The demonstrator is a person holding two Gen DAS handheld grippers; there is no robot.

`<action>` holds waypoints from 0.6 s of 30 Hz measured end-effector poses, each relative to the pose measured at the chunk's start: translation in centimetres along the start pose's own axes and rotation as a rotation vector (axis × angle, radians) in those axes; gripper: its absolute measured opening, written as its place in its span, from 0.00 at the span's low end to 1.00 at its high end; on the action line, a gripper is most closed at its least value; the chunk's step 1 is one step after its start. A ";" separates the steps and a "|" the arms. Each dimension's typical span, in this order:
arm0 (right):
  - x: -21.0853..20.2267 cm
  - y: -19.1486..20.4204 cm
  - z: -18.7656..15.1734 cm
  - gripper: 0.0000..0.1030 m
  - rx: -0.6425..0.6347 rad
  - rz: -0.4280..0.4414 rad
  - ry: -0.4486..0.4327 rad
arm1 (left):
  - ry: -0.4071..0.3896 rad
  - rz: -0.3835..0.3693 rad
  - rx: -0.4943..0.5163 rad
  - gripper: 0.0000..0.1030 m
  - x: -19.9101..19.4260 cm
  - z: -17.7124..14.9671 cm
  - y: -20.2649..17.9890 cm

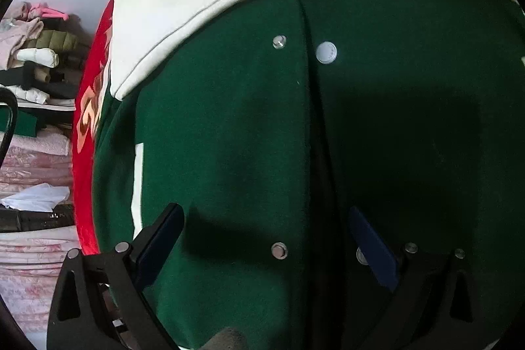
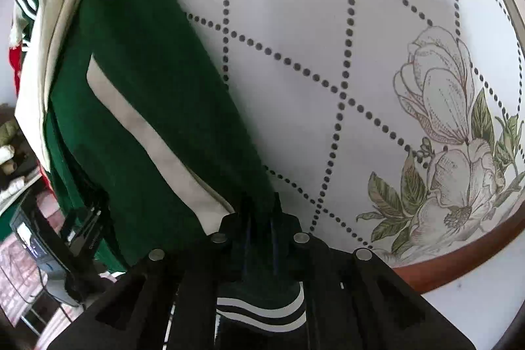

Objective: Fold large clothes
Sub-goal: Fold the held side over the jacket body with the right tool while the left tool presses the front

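While the right gripper (image 2: 261,215) is clamped on the striped hem of the green jacket (image 1: 229,136), the left gripper (image 1: 265,228) hovers spread apart over its snap front, holding nothing. This looks like a side fold in hand; next, carry that edge leftward across the body. Bare quilted bedspread (image 2: 328,22) to the right gives room.

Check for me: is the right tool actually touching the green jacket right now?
Touching. The right wrist view shows the right tool shut on the green jacket, with its striped hem bunched between the closed fingers.
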State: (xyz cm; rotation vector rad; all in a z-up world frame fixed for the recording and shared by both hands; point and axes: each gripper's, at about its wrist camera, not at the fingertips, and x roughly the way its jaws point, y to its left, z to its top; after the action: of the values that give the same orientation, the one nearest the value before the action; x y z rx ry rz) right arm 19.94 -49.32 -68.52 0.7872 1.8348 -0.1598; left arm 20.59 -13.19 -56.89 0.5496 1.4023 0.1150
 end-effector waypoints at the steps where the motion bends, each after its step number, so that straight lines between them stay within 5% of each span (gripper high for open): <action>1: -0.7 0.7 -0.1 0.19 -0.040 -0.025 -0.002 | -0.006 0.003 -0.007 1.00 -0.4 0.2 0.3; 4: -3.5 2.0 -0.3 0.50 -0.102 -0.043 -0.065 | -0.048 0.015 -0.041 1.00 -2.3 0.6 1.3; 12: -9.6 -3.9 3.9 0.50 -0.018 0.105 -0.183 | -0.040 0.009 -0.124 1.00 -5.0 1.3 -0.2; 14: -9.6 -3.9 4.0 0.47 -0.039 0.119 -0.211 | -0.028 0.044 -0.121 1.00 -4.3 1.5 -1.3; 16: -10.1 -3.5 6.3 0.31 -0.078 0.144 -0.228 | 0.011 0.098 -0.121 1.00 -2.8 1.6 -2.3; 18: -9.1 -1.7 9.2 0.31 -0.124 0.173 -0.233 | 0.074 0.130 -0.148 1.00 -1.0 1.3 -2.8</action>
State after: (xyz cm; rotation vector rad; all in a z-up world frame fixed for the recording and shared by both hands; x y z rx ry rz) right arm 27.99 -58.82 -64.75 0.8014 1.5351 -0.0243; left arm 21.01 -16.44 -57.17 0.5175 1.4160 0.3443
